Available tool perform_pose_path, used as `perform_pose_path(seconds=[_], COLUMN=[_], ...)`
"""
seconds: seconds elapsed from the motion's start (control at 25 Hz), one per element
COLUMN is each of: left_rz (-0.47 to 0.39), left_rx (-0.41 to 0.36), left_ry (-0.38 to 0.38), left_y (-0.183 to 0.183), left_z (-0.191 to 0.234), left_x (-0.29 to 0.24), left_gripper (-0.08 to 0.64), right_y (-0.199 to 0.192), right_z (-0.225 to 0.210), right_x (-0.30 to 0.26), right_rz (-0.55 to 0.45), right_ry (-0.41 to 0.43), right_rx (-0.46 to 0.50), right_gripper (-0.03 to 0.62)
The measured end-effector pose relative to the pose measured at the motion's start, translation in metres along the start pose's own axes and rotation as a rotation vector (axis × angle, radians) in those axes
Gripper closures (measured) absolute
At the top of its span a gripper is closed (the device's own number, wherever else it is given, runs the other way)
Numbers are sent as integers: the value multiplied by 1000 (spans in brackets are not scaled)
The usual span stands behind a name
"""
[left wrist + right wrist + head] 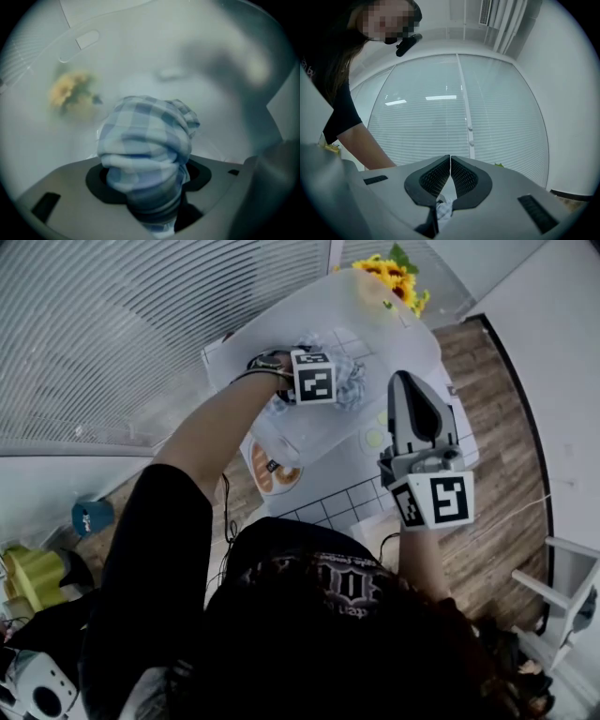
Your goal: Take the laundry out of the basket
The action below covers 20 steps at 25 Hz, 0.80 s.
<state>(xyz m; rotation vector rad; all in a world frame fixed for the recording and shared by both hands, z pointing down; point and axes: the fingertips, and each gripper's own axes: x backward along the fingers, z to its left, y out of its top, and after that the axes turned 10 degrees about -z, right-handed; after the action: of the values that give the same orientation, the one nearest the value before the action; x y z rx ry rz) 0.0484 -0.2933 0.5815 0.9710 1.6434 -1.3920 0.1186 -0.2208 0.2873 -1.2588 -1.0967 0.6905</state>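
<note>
Two tongs, one loaded and one idle. My left gripper [149,180] is clamped on a bunched blue-and-white checked cloth [145,140]; the fabric bulges up and forward over the dark pads, so the jaw tips themselves are covered. That hand is reaching down inside the basket [375,315], a pale, see-through plastic tub with a slotted handle near its rim; the head view shows more crumpled checked fabric lying around the gripper's marker cube, all of it within the tub walls. My right gripper [450,161] has its jaws pressed together at the tips; it is held up outside the basket, on its right side, pointing at the window blinds [454,108]. A small scrap of pale fabric shows low in the gap behind those tips; I cannot tell whether it is caught there. The basket stands on a white tiled table [347,498]; yellow flowers [394,277] sit past its far end and appear only as a soft yellow smear through the wall in the left gripper view. A round dish [274,470] with something orange lies partly under the basket's near edge; its contents are unclear.
</note>
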Motion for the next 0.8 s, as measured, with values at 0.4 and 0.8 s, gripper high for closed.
perform_pose_path(seconds=[0.4,0.8], left_rz=[-128,-347], left_rx=[86,261], left_ry=[90,196], left_y=[22,61], left_z=[4,13], left_x=[47,108], left_gripper=[270,270], right_y=[8,22], right_z=[14,18], right_x=[-4,-5], right_rz=[-17,-47], right_ry=[27,35], right_rx=[7,19], right_gripper=[563,563])
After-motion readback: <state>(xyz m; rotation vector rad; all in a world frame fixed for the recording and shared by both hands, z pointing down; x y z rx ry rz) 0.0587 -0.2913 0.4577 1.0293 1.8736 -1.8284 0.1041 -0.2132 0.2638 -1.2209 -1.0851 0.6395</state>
